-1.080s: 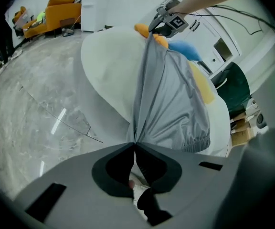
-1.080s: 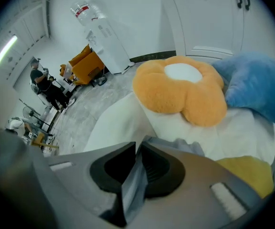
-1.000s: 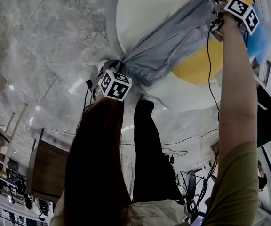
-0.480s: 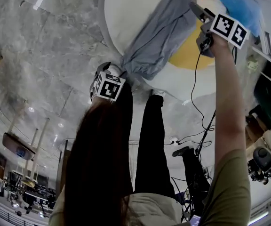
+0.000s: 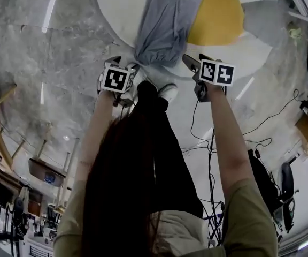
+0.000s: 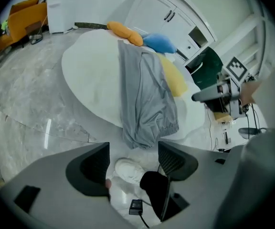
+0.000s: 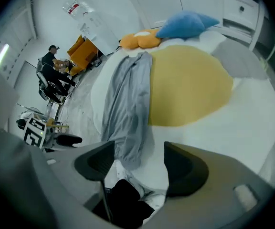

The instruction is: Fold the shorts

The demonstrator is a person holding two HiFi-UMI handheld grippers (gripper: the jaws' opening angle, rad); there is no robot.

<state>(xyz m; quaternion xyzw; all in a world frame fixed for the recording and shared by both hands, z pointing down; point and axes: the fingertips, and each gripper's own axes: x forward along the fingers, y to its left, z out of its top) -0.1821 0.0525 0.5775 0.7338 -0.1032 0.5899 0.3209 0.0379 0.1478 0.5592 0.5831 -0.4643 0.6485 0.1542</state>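
Note:
The grey shorts (image 5: 164, 23) lie in a long narrow strip on the round white table (image 5: 119, 9), partly over its yellow patch (image 5: 218, 17). Their gathered end (image 6: 149, 130) reaches the near edge. My left gripper (image 5: 128, 71) hovers just off that edge, jaws open with nothing between them, only a white shoe (image 6: 130, 170) below. My right gripper (image 5: 192, 63) hangs beside it, off the shorts' right, also open and empty. Both pairs of jaws have just been opening. The shorts (image 7: 125, 109) run away from my right gripper (image 7: 137, 168) in its own view.
An orange cushion (image 6: 125, 32) and a blue cushion (image 6: 159, 43) sit at the table's far side. White cabinets (image 6: 175, 13) stand behind. The floor is grey marble (image 5: 47, 47), with cables (image 5: 271, 116) to the right. A seated person (image 7: 54, 68) is far off.
The right gripper let go of the shorts' far end and swept back to the near edge. The left gripper released the near end and lifted slightly. The shorts now lie free.

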